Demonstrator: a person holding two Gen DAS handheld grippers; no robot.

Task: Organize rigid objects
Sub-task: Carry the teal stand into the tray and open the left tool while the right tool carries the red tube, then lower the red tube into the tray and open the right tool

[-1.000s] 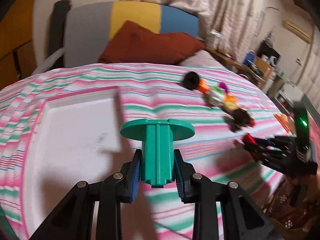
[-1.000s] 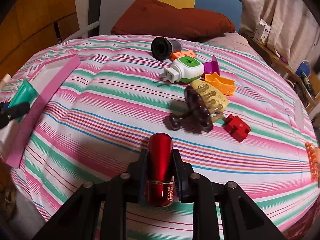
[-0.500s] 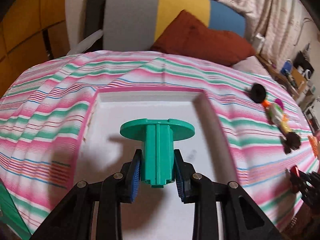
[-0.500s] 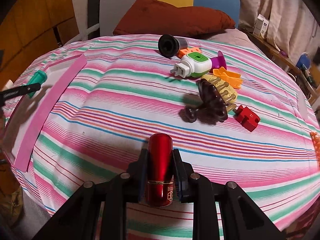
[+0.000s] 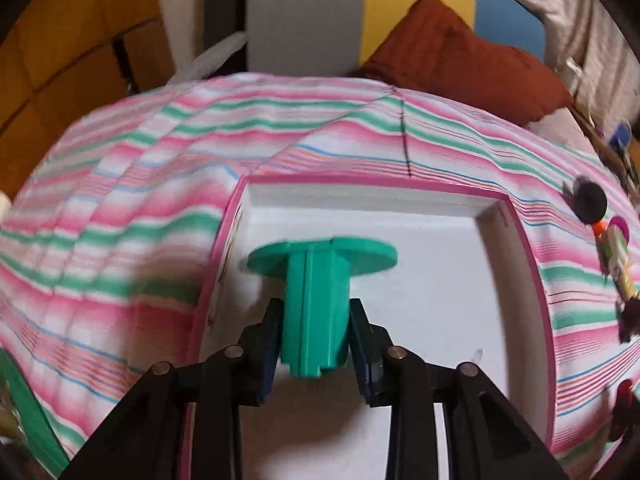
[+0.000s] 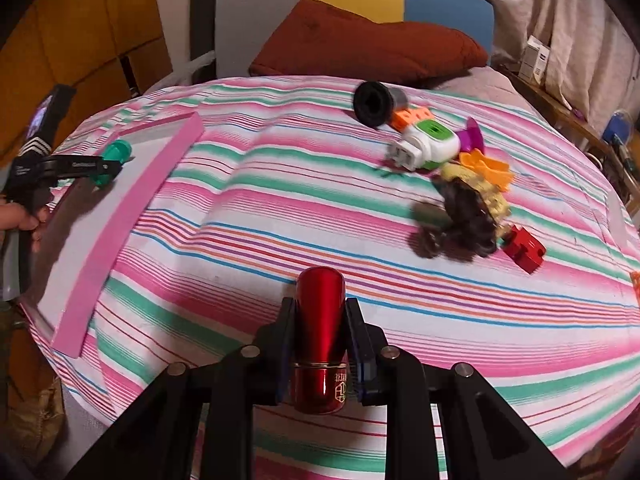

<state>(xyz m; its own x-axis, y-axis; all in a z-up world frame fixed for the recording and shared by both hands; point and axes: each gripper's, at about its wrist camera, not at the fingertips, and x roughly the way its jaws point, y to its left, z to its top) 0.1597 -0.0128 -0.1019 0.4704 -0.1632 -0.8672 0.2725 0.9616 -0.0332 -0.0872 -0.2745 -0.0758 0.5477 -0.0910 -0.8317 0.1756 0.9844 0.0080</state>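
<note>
Jaws of our left gripper point(image 5: 316, 344) have just been opening around the green flanged spool point(image 5: 318, 292) over the pink-rimmed white tray point(image 5: 528, 240); our right gripper point(image 6: 321, 344) is clamping a red metallic cylinder point(image 6: 320, 340) above the striped bedsheet point(image 6: 280, 208).

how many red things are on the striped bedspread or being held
2: a red metal cylinder clamped in the right gripper, and a red block lying on the striped bedspread by the pile; more could be hidden under it.
</note>
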